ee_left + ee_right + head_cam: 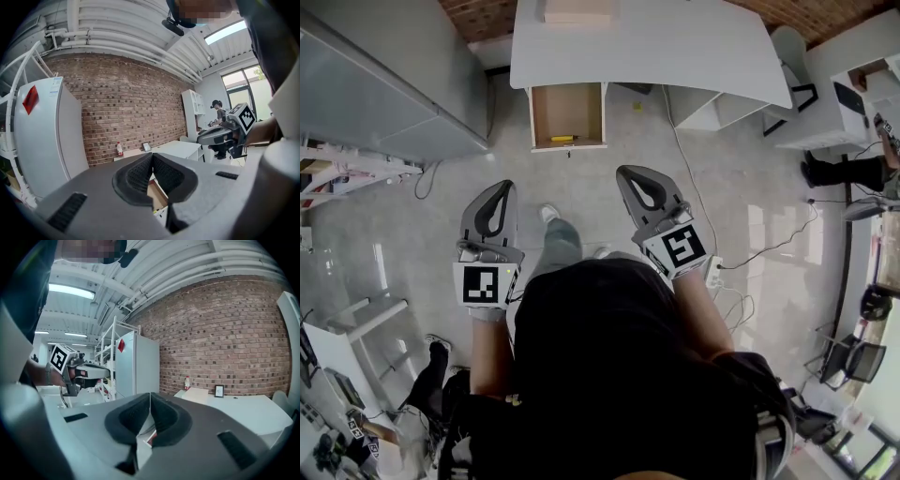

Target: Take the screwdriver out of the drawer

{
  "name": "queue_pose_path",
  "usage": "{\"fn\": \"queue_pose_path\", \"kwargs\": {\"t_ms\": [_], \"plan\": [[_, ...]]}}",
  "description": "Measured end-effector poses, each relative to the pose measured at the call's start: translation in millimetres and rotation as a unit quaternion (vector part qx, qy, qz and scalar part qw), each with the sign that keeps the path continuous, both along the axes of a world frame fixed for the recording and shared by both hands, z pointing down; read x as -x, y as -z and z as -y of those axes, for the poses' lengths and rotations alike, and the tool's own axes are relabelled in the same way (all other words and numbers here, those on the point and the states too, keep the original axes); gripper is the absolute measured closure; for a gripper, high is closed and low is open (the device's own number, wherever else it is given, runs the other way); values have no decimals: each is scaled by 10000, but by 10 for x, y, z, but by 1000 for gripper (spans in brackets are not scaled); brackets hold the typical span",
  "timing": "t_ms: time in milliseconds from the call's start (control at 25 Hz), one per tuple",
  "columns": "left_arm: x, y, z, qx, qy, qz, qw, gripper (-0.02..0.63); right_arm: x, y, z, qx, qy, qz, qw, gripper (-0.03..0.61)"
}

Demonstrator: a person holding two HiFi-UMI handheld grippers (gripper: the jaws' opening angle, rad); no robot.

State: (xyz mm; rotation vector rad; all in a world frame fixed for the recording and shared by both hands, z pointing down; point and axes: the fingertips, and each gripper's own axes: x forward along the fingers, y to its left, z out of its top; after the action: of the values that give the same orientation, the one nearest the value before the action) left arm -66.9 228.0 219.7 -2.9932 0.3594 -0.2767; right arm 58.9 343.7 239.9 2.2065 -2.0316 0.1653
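Note:
A wooden drawer (568, 114) stands pulled out from under the white desk (656, 47), and a yellow-handled screwdriver (562, 139) lies near its front wall. My left gripper (501, 187) and right gripper (630, 175) hang in the air well short of the drawer, one on each side of the person's leg. Both are shut with nothing between their jaws. In the left gripper view the drawer (157, 194) shows through the gap below the closed tips (152, 155). The right gripper view has the jaw tips (150, 395) meeting in front of the desk (243, 411).
A grey cabinet (384, 84) stands to the left of the drawer, with a white rack (347, 164) beside it. Cables (741, 253) trail over the floor at the right. A box (577, 11) lies on the desk. Another person (848, 171) stands far right.

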Motion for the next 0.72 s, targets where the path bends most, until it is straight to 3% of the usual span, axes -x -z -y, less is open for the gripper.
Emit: {"fn": "queue_pose_path", "kwargs": {"t_ms": [400,720], "plan": [[-165,-205,1327,468,-83,22,9989,609,-196,-273,1355,637,123,-46,9979,568],[-109,-496,1835,750,-20,385,9964,609,-201,-645,1970,1311,452,-34,9903,550]]}}
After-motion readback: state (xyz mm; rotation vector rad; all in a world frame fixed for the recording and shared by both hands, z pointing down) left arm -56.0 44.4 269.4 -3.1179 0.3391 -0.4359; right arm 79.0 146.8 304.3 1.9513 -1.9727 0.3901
